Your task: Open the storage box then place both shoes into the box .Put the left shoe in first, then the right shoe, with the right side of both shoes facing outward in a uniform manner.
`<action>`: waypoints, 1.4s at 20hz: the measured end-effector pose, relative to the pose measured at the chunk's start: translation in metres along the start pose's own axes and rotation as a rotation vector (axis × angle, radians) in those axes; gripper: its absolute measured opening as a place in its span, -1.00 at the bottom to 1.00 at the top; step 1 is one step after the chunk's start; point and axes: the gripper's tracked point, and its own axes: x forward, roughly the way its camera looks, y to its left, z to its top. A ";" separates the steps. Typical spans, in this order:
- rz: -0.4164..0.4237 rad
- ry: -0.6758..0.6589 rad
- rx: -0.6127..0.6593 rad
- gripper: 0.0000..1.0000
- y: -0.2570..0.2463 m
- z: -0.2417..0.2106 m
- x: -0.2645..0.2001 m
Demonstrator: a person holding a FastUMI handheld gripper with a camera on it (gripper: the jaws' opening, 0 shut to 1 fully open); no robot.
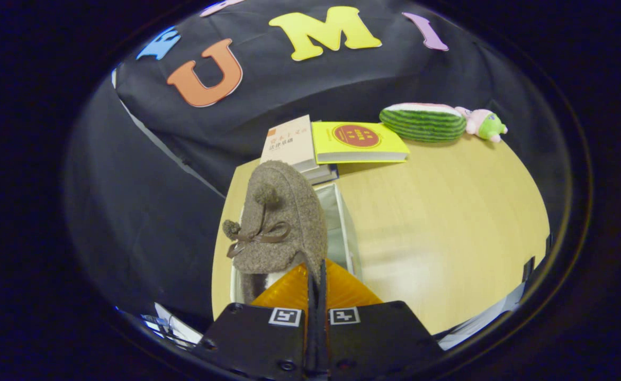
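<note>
A brown fuzzy shoe with a pompom and a brown bow hangs toe-away just ahead of my fingers. My gripper is shut on the shoe's heel rim, with both fingers pressed together on it. Below the shoe stands the open white storage box on the wooden table; the shoe covers most of the box's opening, so its inside is mostly hidden.
Beyond the box lie a pale book and a yellow book on a small stack. A watermelon-slice plush and a small pink and green plush sit at the table's far right edge. The table's left edge runs close beside the box.
</note>
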 end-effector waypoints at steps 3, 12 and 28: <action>-0.045 0.003 -0.033 -0.88 -0.007 -0.011 0.012; 0.037 -0.140 -0.080 -0.10 0.013 -0.016 0.022; -0.005 -0.763 -0.312 1.00 -0.024 0.034 -0.173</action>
